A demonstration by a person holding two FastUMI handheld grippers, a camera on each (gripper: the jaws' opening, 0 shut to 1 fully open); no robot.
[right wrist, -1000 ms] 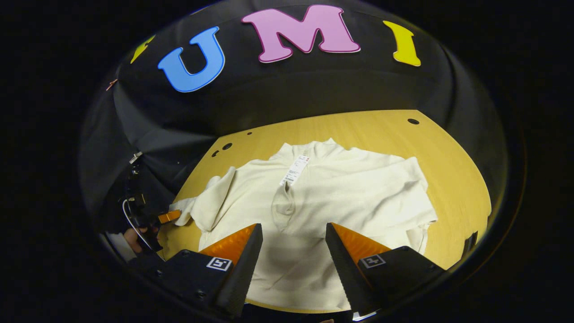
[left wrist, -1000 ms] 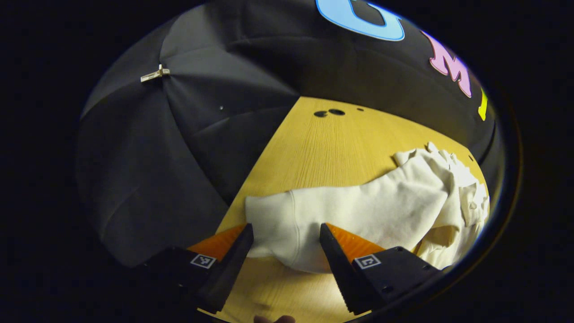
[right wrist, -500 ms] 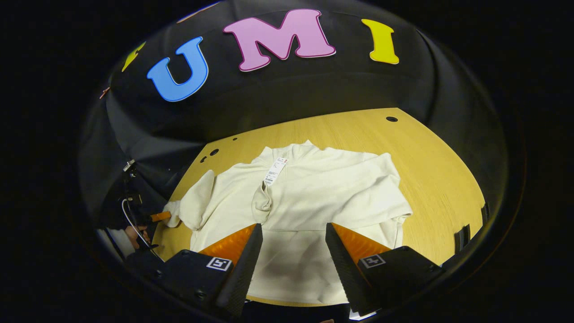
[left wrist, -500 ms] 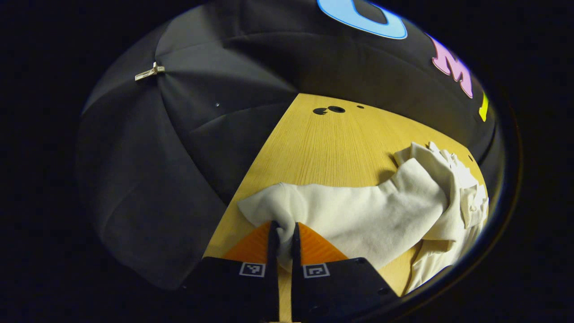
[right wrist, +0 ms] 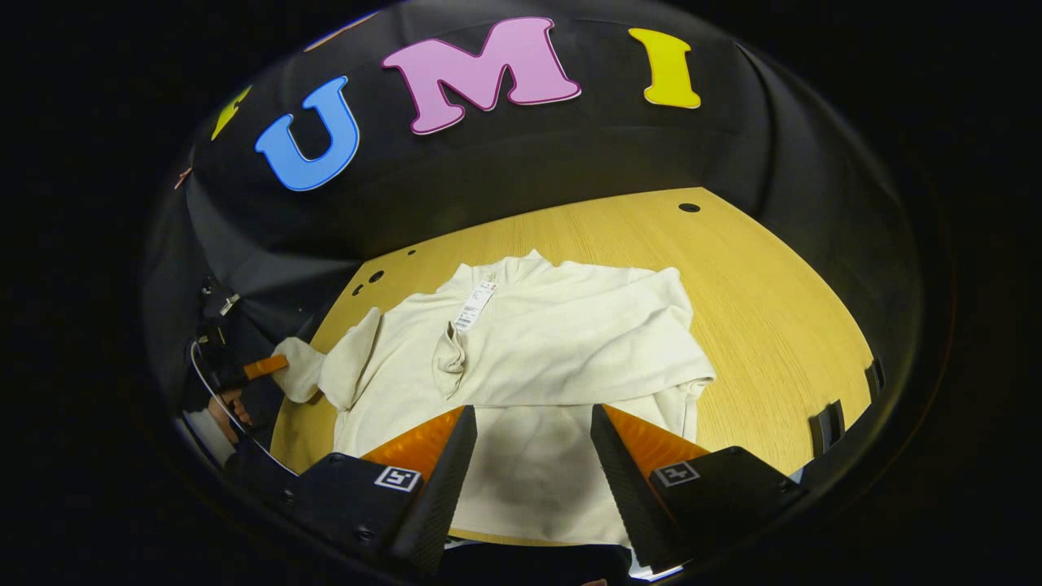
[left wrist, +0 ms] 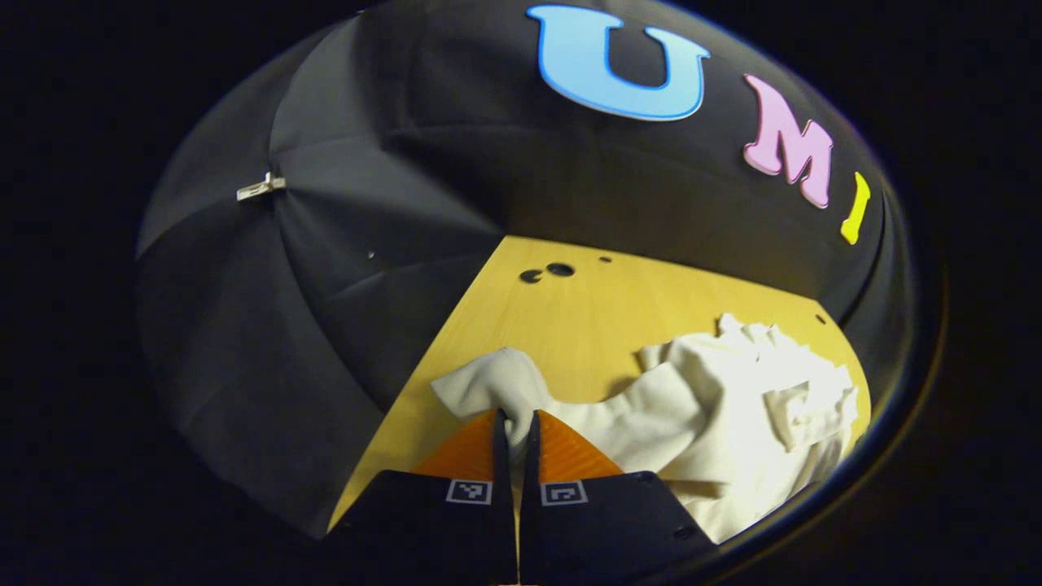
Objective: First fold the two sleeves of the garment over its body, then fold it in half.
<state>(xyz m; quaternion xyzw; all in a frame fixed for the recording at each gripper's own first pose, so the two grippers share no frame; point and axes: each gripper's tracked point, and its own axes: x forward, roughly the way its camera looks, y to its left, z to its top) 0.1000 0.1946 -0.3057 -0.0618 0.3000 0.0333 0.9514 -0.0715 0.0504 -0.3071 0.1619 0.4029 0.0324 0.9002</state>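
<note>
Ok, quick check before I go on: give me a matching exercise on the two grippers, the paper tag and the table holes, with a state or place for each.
Things:
1. left gripper
2. right gripper
3. paper tag
4. table holes

States or places:
A. open above the garment's hem
B. near the collar
C. shut on the sleeve cuff
D. far edge by the booth wall

Pairs: 1-C, 2-A, 3-B, 4-D
</note>
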